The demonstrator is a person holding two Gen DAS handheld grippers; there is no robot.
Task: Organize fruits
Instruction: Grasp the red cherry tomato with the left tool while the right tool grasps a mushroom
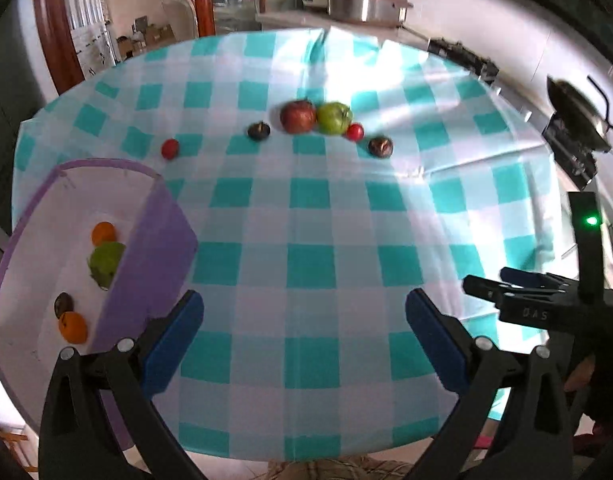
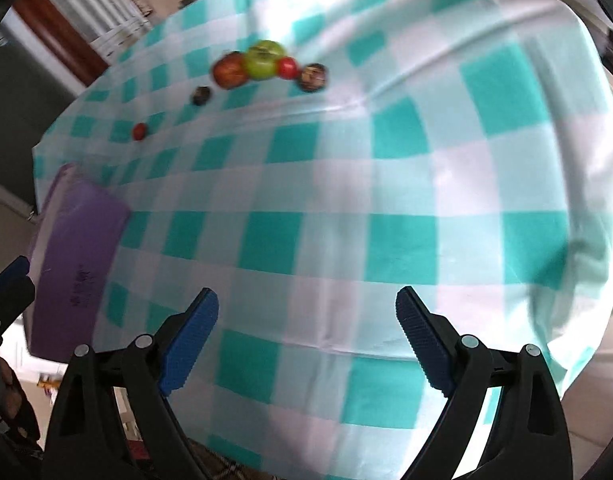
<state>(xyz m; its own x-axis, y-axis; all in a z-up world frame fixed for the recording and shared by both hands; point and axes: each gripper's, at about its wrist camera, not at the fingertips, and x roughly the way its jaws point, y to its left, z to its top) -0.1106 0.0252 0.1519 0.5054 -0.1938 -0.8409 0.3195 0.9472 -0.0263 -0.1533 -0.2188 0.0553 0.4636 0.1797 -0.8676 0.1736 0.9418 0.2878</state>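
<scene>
From the left wrist view, the left tool [image 1: 304,338] stood released, its blue pads wide apart with nothing but checked cloth between them. To its left, close by, sat the purple bin [image 1: 146,248], already holding four pieces: an orange fruit [image 1: 103,233], a green fruit [image 1: 105,262], a dark fruit [image 1: 63,305] and a second orange one [image 1: 72,327]. By that count the sorting looked partly done. Six pieces were still out, far ahead of the tool on the bench [image 1: 306,216]: a small red fruit [image 1: 170,149] ahead and left, a dark round fruit [image 1: 258,131], a red apple [image 1: 298,116] touching a green apple [image 1: 334,118], a second small red fruit [image 1: 355,132] just beside the green apple, and a brownish dark fruit [image 1: 380,147]. The stretch between tool and fruits was bare cloth, so a forward reach looked unobstructed. The right tool [image 1: 506,286] hung just to the right, near the bench's edge; the bin's wall stood close on the left.

From the right wrist view, blurred, the right tool [image 2: 306,340] was likewise released and empty. The same fruits lay far ahead and left; the bin sat to the left, with the bench's near edge directly below the fingers.
</scene>
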